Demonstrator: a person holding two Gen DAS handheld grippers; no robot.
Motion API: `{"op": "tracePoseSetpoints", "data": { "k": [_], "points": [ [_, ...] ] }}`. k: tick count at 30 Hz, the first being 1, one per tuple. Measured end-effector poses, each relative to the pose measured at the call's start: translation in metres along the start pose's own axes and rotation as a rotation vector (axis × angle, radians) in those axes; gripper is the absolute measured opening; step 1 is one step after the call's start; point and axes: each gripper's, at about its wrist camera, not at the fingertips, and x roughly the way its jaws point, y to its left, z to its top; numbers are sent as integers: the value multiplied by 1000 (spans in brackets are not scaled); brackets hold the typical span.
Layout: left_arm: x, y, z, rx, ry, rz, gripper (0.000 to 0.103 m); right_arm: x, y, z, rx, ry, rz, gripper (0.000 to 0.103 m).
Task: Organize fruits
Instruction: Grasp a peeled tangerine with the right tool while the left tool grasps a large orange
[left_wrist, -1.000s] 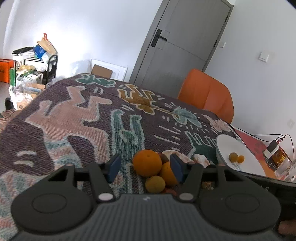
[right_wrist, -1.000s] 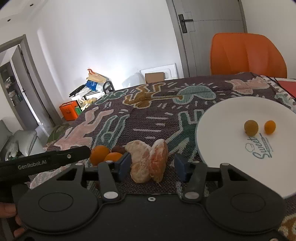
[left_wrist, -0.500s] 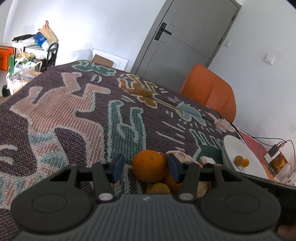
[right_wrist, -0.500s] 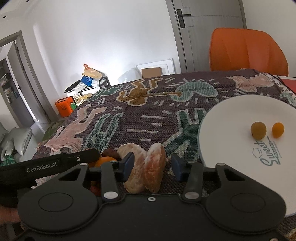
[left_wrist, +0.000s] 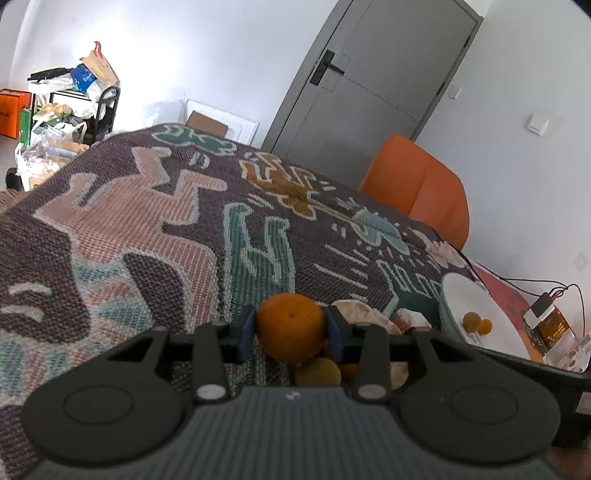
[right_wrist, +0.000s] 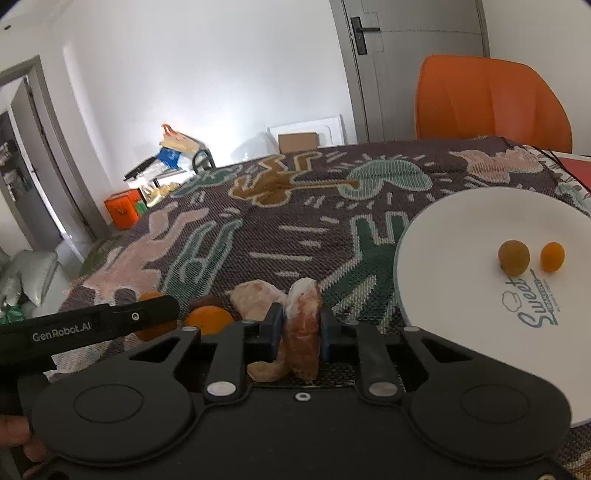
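Both jaws just closing: left gripper (left_wrist: 290, 334) pinching orange (left_wrist: 290, 326), right gripper (right_wrist: 299, 328) pinching peeled segment (right_wrist: 303, 325) (presumably bound for plate (right_wrist: 461, 236), frame right).

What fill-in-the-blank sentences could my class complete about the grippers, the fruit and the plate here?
1. The left gripper is shut on a whole ____.
2. The right gripper pinches a ____ citrus piece.
3. The white plate holds ____ small round fruits.
4. The chair behind the table is ____.

Missing words: orange; peeled; two; orange
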Motion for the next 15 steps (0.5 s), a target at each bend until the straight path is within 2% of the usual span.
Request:
{"op": "tracePoseSetpoints", "data": {
  "k": [7,15],
  "points": [
    [-19,-11,4,28,-41,2,39,-19,-4,0,34,-48,32,19],
    [-30,-38,5,73,-62,-30,39,-52,-13,4,65,-116,71,19]
  ]
}}
